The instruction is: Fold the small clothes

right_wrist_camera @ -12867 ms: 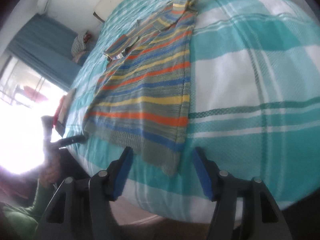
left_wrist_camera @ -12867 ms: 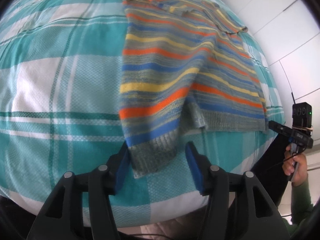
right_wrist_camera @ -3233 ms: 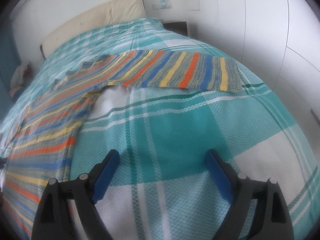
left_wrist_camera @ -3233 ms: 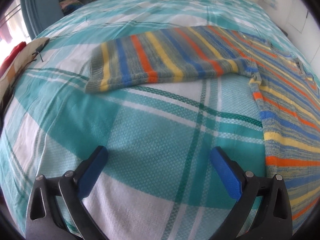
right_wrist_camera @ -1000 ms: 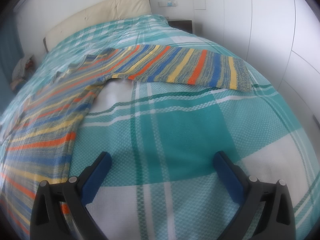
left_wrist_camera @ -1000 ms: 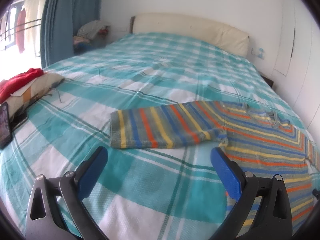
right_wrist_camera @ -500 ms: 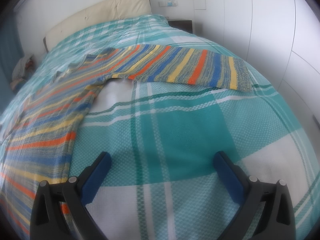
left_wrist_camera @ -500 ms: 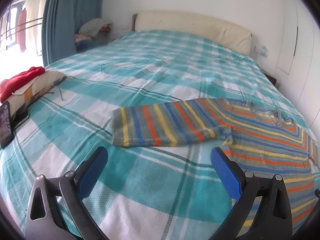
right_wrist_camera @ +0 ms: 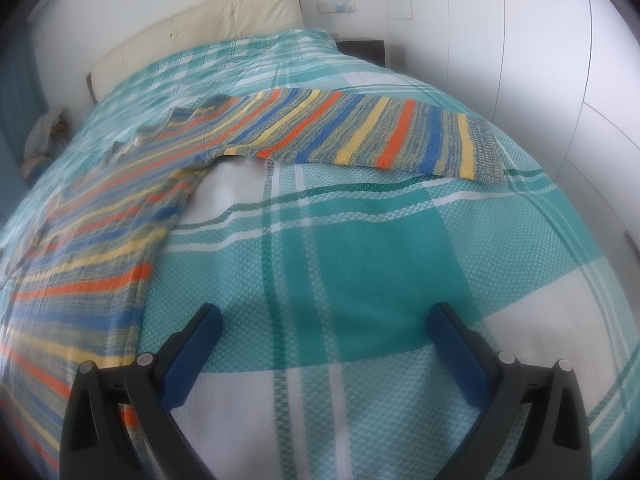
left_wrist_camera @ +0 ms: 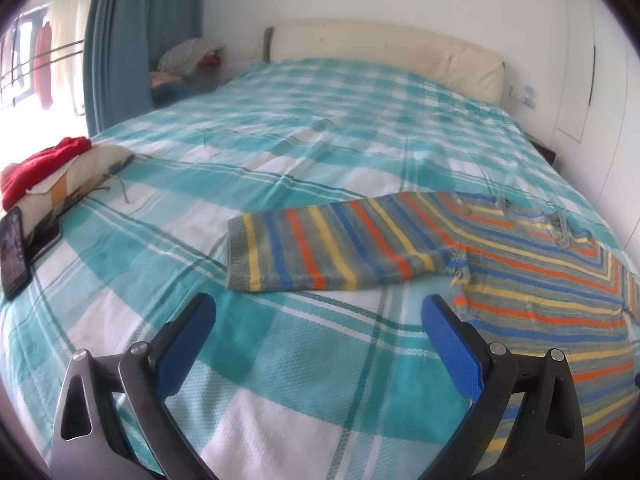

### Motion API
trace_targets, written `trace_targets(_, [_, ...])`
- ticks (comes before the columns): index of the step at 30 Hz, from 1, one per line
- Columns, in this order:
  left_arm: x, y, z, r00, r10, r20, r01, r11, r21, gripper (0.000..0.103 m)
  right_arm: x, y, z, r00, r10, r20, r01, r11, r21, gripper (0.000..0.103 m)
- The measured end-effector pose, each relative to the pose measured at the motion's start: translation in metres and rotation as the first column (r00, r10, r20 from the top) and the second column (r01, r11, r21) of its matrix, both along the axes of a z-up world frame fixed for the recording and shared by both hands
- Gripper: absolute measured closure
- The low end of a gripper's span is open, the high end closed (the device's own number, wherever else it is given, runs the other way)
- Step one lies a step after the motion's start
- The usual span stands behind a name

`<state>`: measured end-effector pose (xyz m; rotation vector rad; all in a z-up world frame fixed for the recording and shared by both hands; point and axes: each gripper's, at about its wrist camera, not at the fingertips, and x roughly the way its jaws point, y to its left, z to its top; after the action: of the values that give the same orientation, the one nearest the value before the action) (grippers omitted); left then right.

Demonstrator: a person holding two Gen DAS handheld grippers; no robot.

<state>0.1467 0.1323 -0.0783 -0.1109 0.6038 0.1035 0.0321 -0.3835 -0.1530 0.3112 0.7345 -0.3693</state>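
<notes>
Sweater (left_wrist_camera: 500,264) of grey knit with orange, blue and yellow stripes lies flat on the bed (left_wrist_camera: 320,128), spread over a teal-and-white plaid cover. In the left wrist view one sleeve (left_wrist_camera: 336,252) stretches out sideways from the body, its ribbed cuff toward the left, and the left tool (left_wrist_camera: 320,316) hangs above bare cover just in front of that sleeve, its blue-padded fingers (left_wrist_camera: 448,340) spread wide and holding nothing. In the right wrist view the other sleeve (right_wrist_camera: 372,136) reaches toward the right edge of the bed, and the right tool (right_wrist_camera: 324,320) is likewise spread wide and empty over the cover, near the sleeve but not touching it, with the sweater's body running down the left side. At the far left of the left view a red garment (left_wrist_camera: 40,164) rests on a cushion beside a dark phone (left_wrist_camera: 14,252). A cream headboard (left_wrist_camera: 384,52) and blue curtain (left_wrist_camera: 140,28) stand behind.
</notes>
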Motion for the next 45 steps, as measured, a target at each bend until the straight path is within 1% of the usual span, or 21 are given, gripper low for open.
trace_targets(3, [0.001,0.004,0.0,1.0,-0.006,-0.006,0.006,1.0,0.001,0.001,0.001,0.002,0.0,1.0,-0.001,-0.008,0.001,1.0,-0.01,0.001])
trace_targets(5, [0.0,0.007,0.001,1.0,-0.009,-0.001,0.009,1.0,0.002,0.001,-0.002,0.0,0.009,1.0,0.006,-0.015,-0.006,1.0,-0.011,0.002])
trace_targets(7, [0.0,0.011,0.001,1.0,-0.011,0.001,0.011,1.0,-0.002,0.001,-0.012,-0.011,0.031,0.999,0.008,0.042,-0.008,1.0,0.005,0.002])
trace_targets(10, [0.001,0.013,0.0,1.0,-0.015,-0.007,0.014,1.0,-0.014,0.001,-0.027,-0.057,0.076,0.988,-0.029,0.149,0.023,0.999,0.039,0.002])
trace_targets(12, [0.001,0.013,0.0,1.0,-0.016,-0.012,0.016,1.0,-0.013,0.001,-0.03,-0.107,0.098,0.979,-0.072,0.188,0.048,0.99,0.132,0.002])
trace_targets(14, [0.001,0.011,0.0,1.0,-0.018,-0.013,0.018,1.0,0.0,0.001,-0.029,-0.16,0.105,0.969,-0.145,0.199,0.085,0.955,0.284,0.002])
trace_targets(17, [-0.003,0.008,-0.002,1.0,-0.023,-0.012,0.023,0.999,0.036,0.001,-0.018,-0.218,0.083,0.972,-0.191,0.139,0.1,0.866,0.491,0.005])
trace_targets(19, [-0.005,0.006,-0.003,1.0,-0.024,-0.01,0.025,0.998,0.059,0.001,-0.007,-0.234,0.059,0.981,-0.18,0.072,0.11,0.821,0.56,0.022])
trace_targets(22, [-0.003,0.002,-0.006,1.0,-0.021,-0.016,0.022,0.996,0.084,0.001,0.005,-0.236,0.024,0.985,-0.169,0.018,0.12,0.768,0.629,0.036])
trace_targets(24, [-0.001,0.004,-0.008,0.999,-0.014,-0.029,0.016,0.996,0.083,0.001,0.011,-0.232,0.012,0.987,-0.159,0.01,0.117,0.768,0.63,0.04])
trace_targets(27, [0.01,0.005,-0.011,0.999,-0.001,-0.05,0.004,0.999,0.05,0.001,0.02,-0.228,0.012,0.989,-0.148,0.026,0.103,0.797,0.596,0.043])
trace_targets(29, [0.015,0.006,-0.014,0.998,0.005,-0.063,-0.004,1.0,0.024,0.001,0.031,-0.226,0.013,0.992,-0.125,0.019,0.09,0.809,0.58,0.051])
trace_targets(30, [0.018,0.006,-0.016,0.998,0.008,-0.069,-0.007,1.0,0.015,0.001,0.037,-0.225,0.013,0.994,-0.106,0.002,0.086,0.819,0.567,0.06])
trace_targets(31, [0.019,0.007,-0.017,0.997,0.01,-0.075,-0.01,1.0,0.008,0.001,0.042,-0.224,0.012,0.995,-0.096,-0.026,0.094,0.832,0.547,0.077])
trace_targets(33, [0.02,0.008,-0.018,0.997,0.015,-0.08,-0.015,1.0,0.005,0.001,0.045,-0.224,0.014,0.991,-0.112,-0.071,0.133,0.852,0.506,0.1])
trace_targets(34, [0.019,0.009,-0.018,0.997,0.017,-0.079,-0.017,1.0,0.004,0.001,0.044,-0.223,0.02,0.99,-0.126,-0.063,0.141,0.859,0.492,0.1])
trace_targets(36, [0.019,0.009,-0.017,0.997,0.017,-0.077,-0.017,1.0,0.001,0.001,0.044,-0.212,0.046,0.991,-0.13,-0.017,0.125,0.895,0.428,0.1])
trace_targets(38, [0.019,0.01,-0.016,0.997,0.014,-0.079,-0.014,1.0,-0.007,0.001,0.05,-0.192,0.084,0.995,-0.084,0.056,0.057,0.923,0.38,0.1])
trace_targets(40, [0.02,0.009,-0.015,0.997,0.005,-0.078,-0.006,1.0,-0.022,0.001,0.064,-0.164,0.125,0.992,-0.01,0.126,-0.035,0.938,0.345,0.1])
trace_targets(42, [0.022,0.007,-0.011,0.997,-0.002,-0.072,0.001,1.0,-0.024,0.001,0.083,-0.13,0.163,0.981,0.078,0.176,-0.129,0.944,0.304,0.1])
trace_targets(45, [0.02,0.005,-0.008,0.998,0.0,-0.055,0.0,1.0,0.002,0.001,0.123,-0.069,0.203,0.954,0.223,0.201,-0.27,0.928,0.255,0.1])
